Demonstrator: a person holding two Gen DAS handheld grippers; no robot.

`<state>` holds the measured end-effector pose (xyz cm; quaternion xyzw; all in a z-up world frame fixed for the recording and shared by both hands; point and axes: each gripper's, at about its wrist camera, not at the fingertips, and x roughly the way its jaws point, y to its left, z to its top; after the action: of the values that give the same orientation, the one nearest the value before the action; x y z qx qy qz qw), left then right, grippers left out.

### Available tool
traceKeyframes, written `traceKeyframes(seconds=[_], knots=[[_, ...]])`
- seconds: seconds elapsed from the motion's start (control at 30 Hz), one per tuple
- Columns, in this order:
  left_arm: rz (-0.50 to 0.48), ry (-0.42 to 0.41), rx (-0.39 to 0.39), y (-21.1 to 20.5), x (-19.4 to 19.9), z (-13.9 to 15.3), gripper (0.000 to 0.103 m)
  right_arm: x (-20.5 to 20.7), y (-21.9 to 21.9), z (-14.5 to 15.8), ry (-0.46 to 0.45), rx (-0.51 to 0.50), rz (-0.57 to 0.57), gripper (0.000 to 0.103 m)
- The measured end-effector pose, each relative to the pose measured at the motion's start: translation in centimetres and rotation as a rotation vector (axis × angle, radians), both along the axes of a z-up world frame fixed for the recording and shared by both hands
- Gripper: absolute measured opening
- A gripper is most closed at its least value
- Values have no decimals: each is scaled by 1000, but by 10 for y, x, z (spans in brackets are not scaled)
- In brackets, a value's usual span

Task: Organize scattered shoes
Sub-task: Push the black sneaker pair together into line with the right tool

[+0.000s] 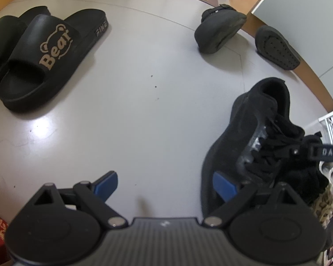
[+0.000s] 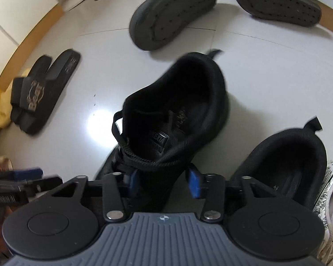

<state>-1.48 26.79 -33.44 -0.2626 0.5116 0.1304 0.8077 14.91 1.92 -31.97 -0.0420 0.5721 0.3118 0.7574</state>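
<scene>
So the sneaker [image 2: 177,115] in the middle of the floor [image 2: 266,77] is what you're on right now: it sits tilted, heel end away from you, toe end tucked between the right gripper's [image 2: 161,181] blue pads [image 2: 194,182]. No earlier shot to compare, so just the state: those jaws are narrowed well in around the front of the shoe, and both pads look to be right against its sides, so I'd call that a grip on the sneaker, though the left pad is half hidden behind the laces. Its mate [image 2: 286,166] is just beside it on the right, upright, next to a patterned white shoe [image 2: 330,190]. I'd guess this is the pick-up step for pairing those two, so next you'd want to lift clean and set it down parallel to the mate without knocking it. Your left gripper [image 1: 164,188] has its jaws wide apart with nothing between them; its right pad [image 1: 224,186] sits just by the sneaker's side, can't tell if it touches. Further out, the Bear slides [image 1: 44,59] are already paired up, and two dark slippers [image 2: 173,13] by the wall are flipped sole-up, well apart from everything, so those still need sorting.
</scene>
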Motion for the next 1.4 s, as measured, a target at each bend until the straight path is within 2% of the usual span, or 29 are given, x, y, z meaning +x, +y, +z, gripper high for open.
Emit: traceKeyframes(seconds=[0.1,0.13,0.17,0.23,0.37,0.53,0.7,0.73,0.77,0.87,0.93,1.2,1.4], knots=[[-10,-3,-2,-2,4,1,94,-4,1,2,-2,1,-1,48],[-17,-4,1,-3,4,2,94,-6,2,3,-3,5,1,58],[-18,-4,2,-3,4,2,94,-8,2,3,-3,9,3,74],[-15,-4,2,-3,3,2,94,-13,4,5,-1,30,14,93],[-7,0,1,-2,-1,2,94,-18,17,2,0,28,14,97],[-1,0,14,0,-4,3,94,-15,32,-3,-41,-13,-60,103],[15,3,16,5,-7,2,94,-9,50,-18,-63,-96,-94,103],[14,3,15,4,-7,1,94,-9,50,-20,-67,-102,-97,99],[12,3,14,4,-7,1,94,-8,50,-23,-76,-117,-107,90],[5,3,10,2,-7,0,94,-2,37,-33,25,-67,-170,74],[8,3,4,1,-8,-2,94,-3,30,-35,49,-49,-182,72],[27,-5,-16,2,-10,-5,94,-26,20,-36,44,-70,-156,70],[32,-14,-36,3,-12,-11,94,-43,17,-36,5,-103,-133,69]])
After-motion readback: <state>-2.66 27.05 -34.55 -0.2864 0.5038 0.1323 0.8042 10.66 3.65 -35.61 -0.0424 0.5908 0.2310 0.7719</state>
